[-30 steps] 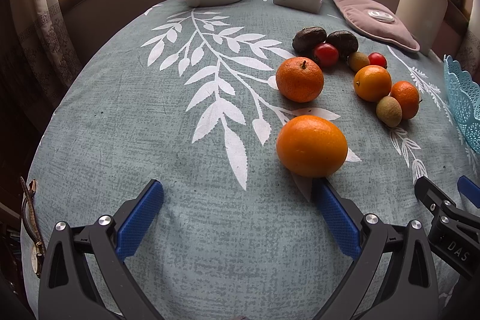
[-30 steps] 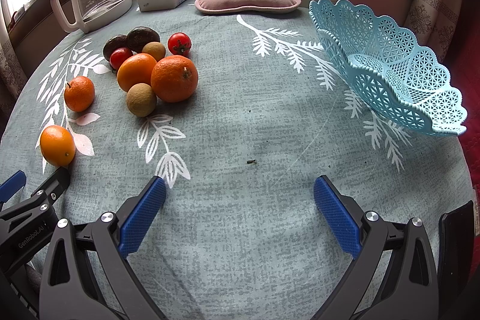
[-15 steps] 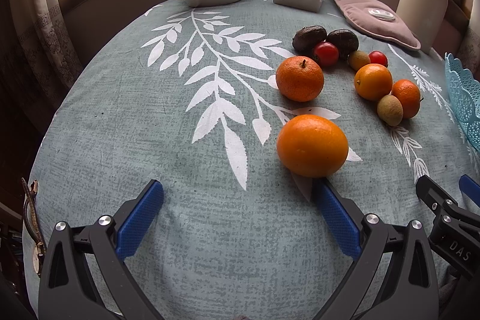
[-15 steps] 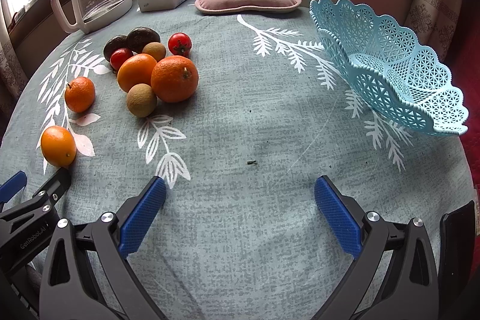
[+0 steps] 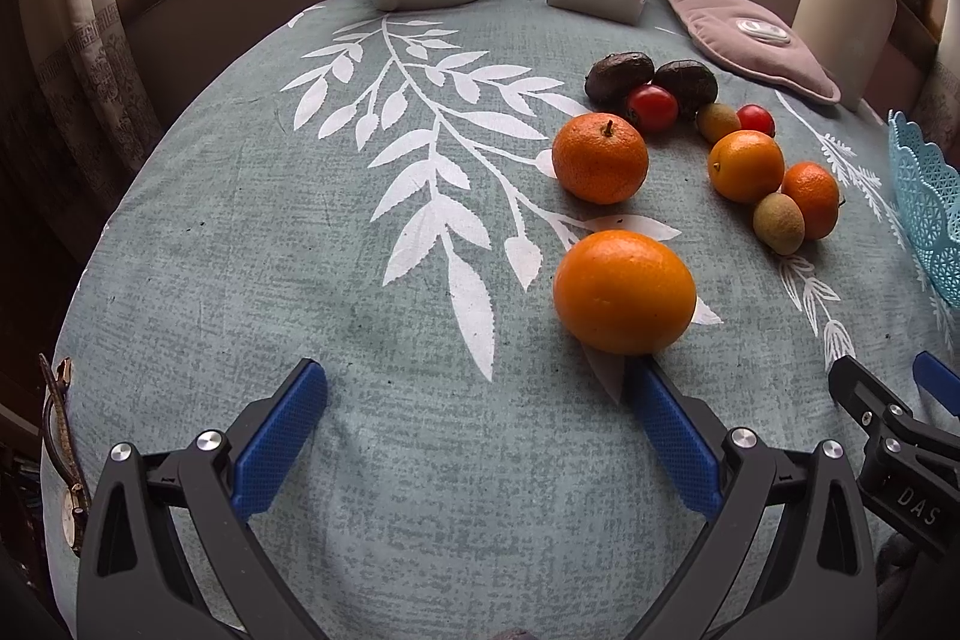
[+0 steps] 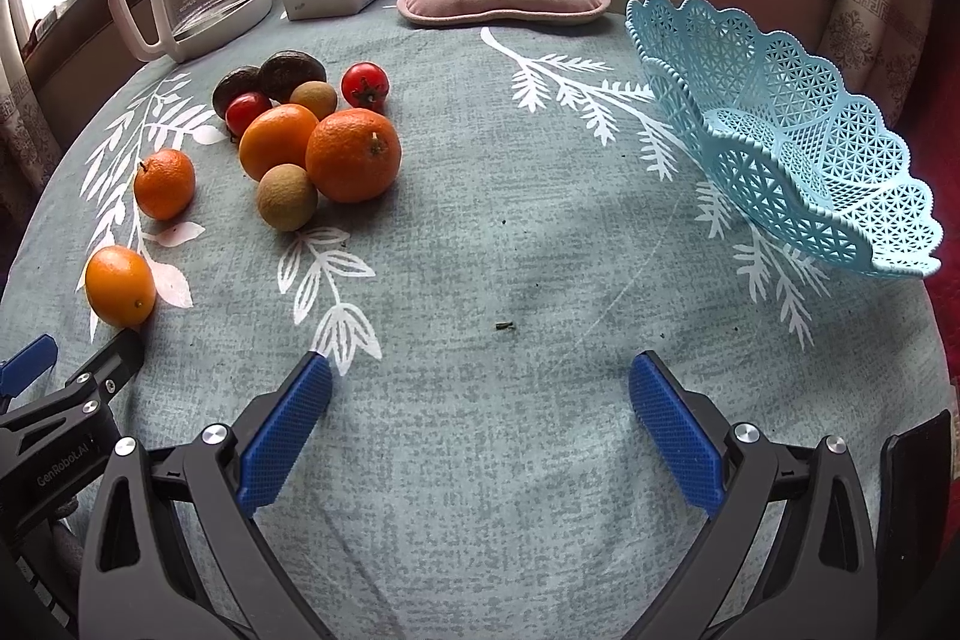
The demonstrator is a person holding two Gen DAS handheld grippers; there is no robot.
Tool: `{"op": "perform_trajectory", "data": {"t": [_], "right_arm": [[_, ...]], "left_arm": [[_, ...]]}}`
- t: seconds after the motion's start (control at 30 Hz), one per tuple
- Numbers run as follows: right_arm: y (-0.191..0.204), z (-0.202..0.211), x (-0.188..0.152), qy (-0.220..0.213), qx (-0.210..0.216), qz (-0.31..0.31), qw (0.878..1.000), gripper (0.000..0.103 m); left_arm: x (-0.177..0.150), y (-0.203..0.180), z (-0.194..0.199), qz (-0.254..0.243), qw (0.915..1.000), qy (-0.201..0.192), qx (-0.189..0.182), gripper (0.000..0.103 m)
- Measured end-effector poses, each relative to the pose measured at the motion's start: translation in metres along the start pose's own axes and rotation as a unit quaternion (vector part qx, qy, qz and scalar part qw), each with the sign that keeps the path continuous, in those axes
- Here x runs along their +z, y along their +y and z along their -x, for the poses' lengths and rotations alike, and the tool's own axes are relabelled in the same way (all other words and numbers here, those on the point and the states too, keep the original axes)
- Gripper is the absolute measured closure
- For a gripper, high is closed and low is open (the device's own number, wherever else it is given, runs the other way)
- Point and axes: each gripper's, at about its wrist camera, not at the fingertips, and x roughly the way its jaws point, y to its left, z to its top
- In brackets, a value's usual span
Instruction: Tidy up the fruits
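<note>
My left gripper and right gripper both sit released over the desk. "GenRobot.AI" reads on the left one's side ("DAS" on the right's). The nearest orange lies just beyond my left gripper's right fingertip, the blue basket far right.

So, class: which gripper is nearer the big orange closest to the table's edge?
Left. The left gripper nearly touches the orange; the right gripper sits farther right.
</note>
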Motion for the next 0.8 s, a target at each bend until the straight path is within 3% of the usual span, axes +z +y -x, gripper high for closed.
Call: {"op": "perform_trajectory", "data": {"t": [0.37, 0.5, 0.8], "right_arm": [[-0.001, 0.001, 0.0, 0.0, 0.001, 0.003, 1.0, 0.002], [-0.005, 0.01, 0.002, 0.005, 0.043, -0.004, 0.999, 0.002], [-0.021, 0.07, 0.013, -0.088, 0.074, -0.01, 0.993, 0.002]], "left_arm": [[0.0, -0.003, 0.002, -0.004, 1.0, -0.001, 0.0, 0.005], [0.001, -0.001, 0.005, -0.008, 0.9999, -0.006, -0.012, 0.005], [0.014, -0.008, 0.05, -0.027, 0.9978, -0.059, -0.013, 0.005]]}}
